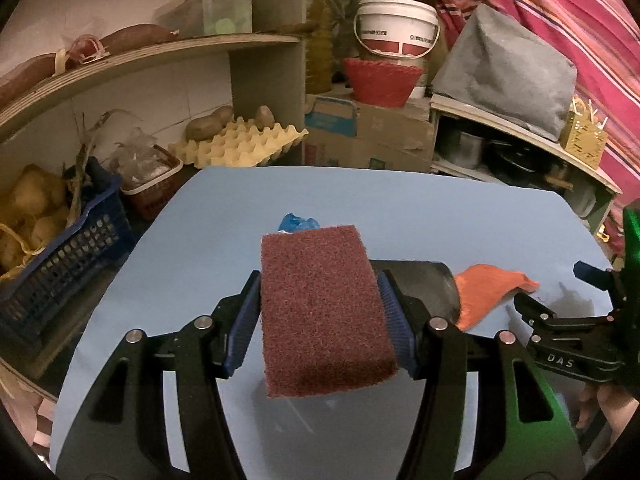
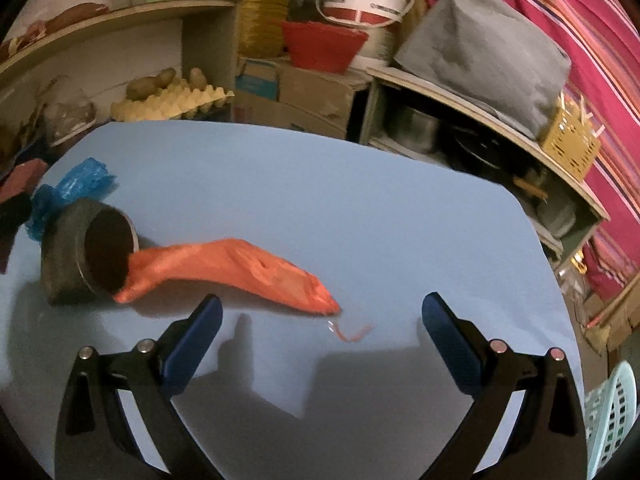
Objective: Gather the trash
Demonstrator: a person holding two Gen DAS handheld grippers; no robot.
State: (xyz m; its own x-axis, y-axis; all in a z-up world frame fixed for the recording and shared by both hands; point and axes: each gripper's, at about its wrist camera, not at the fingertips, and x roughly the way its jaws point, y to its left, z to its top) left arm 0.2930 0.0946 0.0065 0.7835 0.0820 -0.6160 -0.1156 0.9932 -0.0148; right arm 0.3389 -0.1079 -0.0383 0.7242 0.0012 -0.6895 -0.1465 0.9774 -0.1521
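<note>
Left tool (image 1: 320, 312) is clamped on a maroon scrub sponge (image 1: 324, 312), lifted over the blue surface (image 2: 360, 200). To do this bit well I'd keep the squeeze steady and carry it level to wherever the trash goes, can't tell where that is. Right tool (image 2: 322, 318) is spread wide and empty, hovering just short of the orange bag (image 2: 228, 272). That bag looks thin and floppy, one end touching the mouth of a dark cylinder (image 2: 84, 252) lying on its side, crumpled blue plastic (image 2: 68, 192) behind it
</note>
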